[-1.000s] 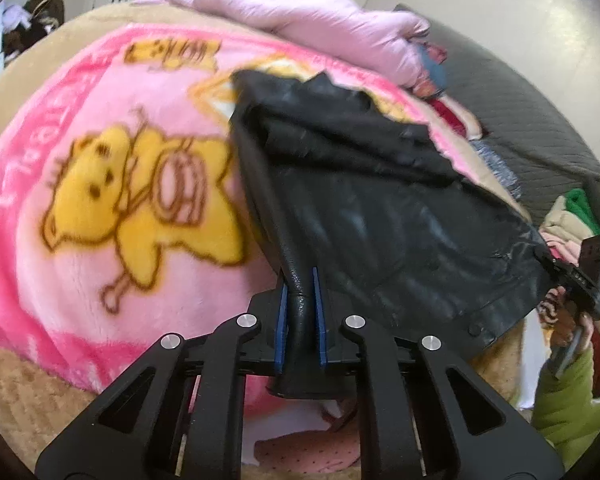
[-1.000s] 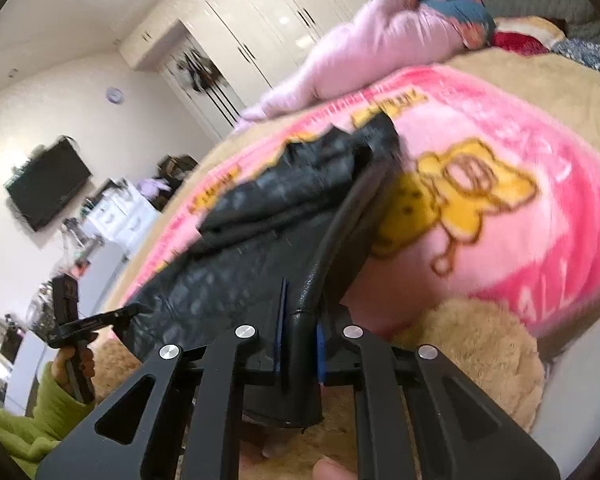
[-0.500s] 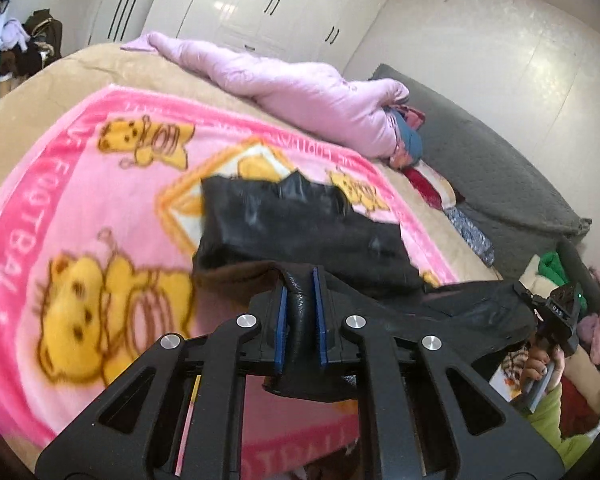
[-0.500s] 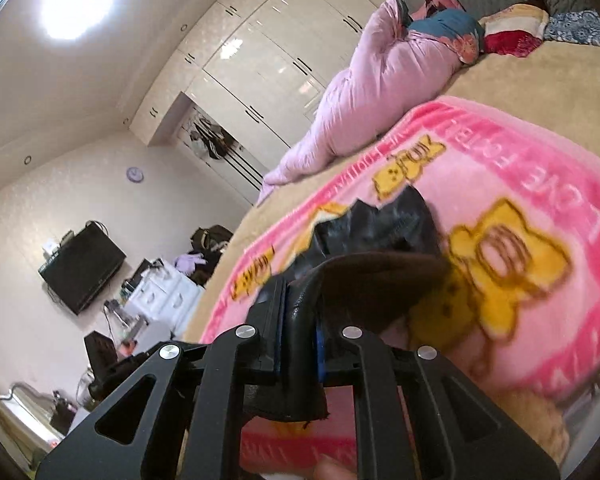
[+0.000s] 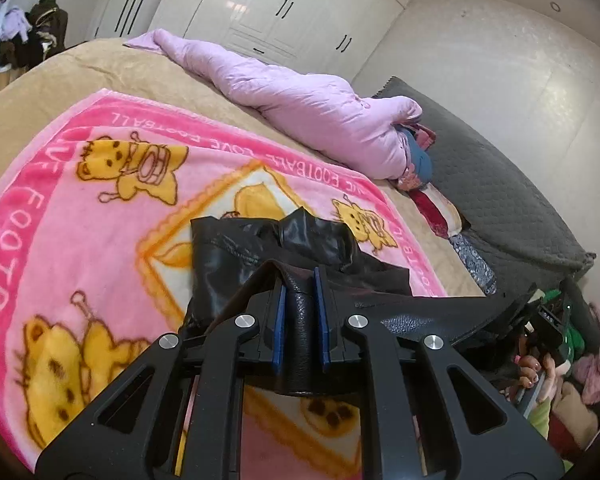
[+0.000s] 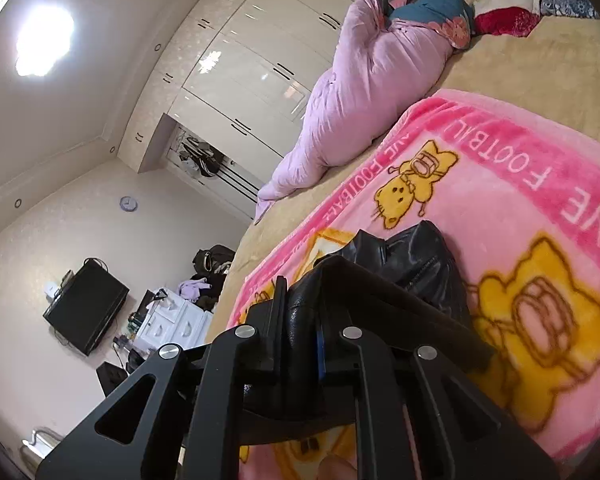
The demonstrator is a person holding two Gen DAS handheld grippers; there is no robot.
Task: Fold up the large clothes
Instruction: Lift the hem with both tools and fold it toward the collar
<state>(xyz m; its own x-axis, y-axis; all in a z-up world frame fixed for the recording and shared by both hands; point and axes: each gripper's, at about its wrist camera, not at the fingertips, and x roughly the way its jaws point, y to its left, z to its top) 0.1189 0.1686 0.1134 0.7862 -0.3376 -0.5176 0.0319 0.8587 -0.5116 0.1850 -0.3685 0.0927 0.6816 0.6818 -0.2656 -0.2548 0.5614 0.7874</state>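
A black leather jacket (image 5: pixel 260 252) lies on a pink cartoon blanket (image 5: pixel 80 216) spread over the bed. My left gripper (image 5: pixel 300 300) is shut on a fold of the jacket's edge, lifted above the blanket. The lifted hem stretches right toward my right gripper (image 5: pixel 548 320), held by a hand at the frame's edge. In the right wrist view my right gripper (image 6: pixel 300 312) is shut on another part of the jacket (image 6: pixel 412 256), whose far end still rests on the blanket (image 6: pixel 520 200).
A rolled lilac duvet (image 5: pixel 300 108) lies across the far side of the bed, with pillows (image 5: pixel 436 204) and a grey headboard (image 5: pixel 500 184) to the right. White wardrobes (image 5: pixel 280 12) line the wall. Clothes are piled at the far right (image 5: pixel 580 380). A TV (image 6: pixel 84 308) hangs on the wall.
Both grippers have risen and carried the jacket's near edge forward over its far part. The jacket now looks doubled, and more of the room and wardrobes shows.
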